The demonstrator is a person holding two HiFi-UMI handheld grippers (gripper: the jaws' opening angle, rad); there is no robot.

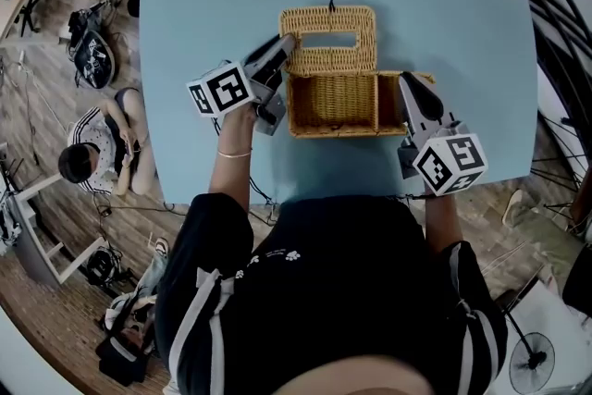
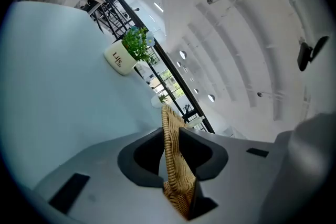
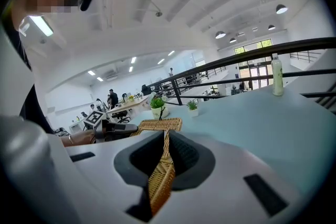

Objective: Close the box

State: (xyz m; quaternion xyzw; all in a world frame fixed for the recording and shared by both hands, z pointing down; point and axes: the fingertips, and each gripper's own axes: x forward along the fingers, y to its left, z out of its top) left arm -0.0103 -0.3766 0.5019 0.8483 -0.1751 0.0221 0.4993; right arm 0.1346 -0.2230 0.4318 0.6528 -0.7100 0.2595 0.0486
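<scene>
Left gripper (image 2: 169,136): jaws narrow, clamped on the left short edge of the wicker lid (image 1: 329,40). Right gripper (image 3: 165,140): jaws narrow, clamped on the right wall of the box (image 1: 333,104), which steadies it.

The box sits open near the middle of the blue table (image 1: 453,23), just ahead of the person, with its long axis running left to right. The lid rises from the far long rim and tips away from the person. Its long axis is parallel to the box.

Judgement: closing requires the lid to swing toward the person and down over the opening. The left gripper is the nearer tool and holds the lid.
</scene>
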